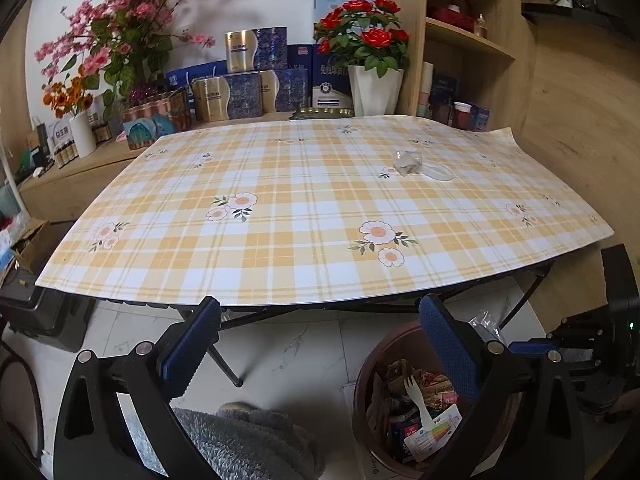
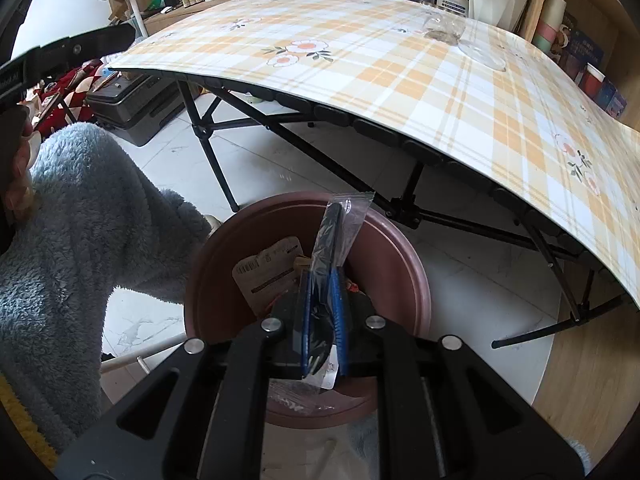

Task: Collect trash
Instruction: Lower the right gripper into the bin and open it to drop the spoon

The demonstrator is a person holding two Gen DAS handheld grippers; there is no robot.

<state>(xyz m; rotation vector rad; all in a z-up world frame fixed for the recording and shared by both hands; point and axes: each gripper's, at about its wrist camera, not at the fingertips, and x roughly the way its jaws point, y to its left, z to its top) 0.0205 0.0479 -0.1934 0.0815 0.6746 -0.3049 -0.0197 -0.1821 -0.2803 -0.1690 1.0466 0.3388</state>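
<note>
My right gripper pinches a clear plastic bag tight, right over the brown bin on the floor. The bin holds wrappers and a white fork. My left gripper is wide with nothing in it. More clear plastic trash lies far off on the checked table.

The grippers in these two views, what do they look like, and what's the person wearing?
Both are black, angular frames with cut-out slots and round silver pivot bolts. The left gripper has blue fingers with a dotted, textured face. The right gripper has thin blue-edged fingers. The person wears a fluffy grey-blue fleece sleeve.
</note>
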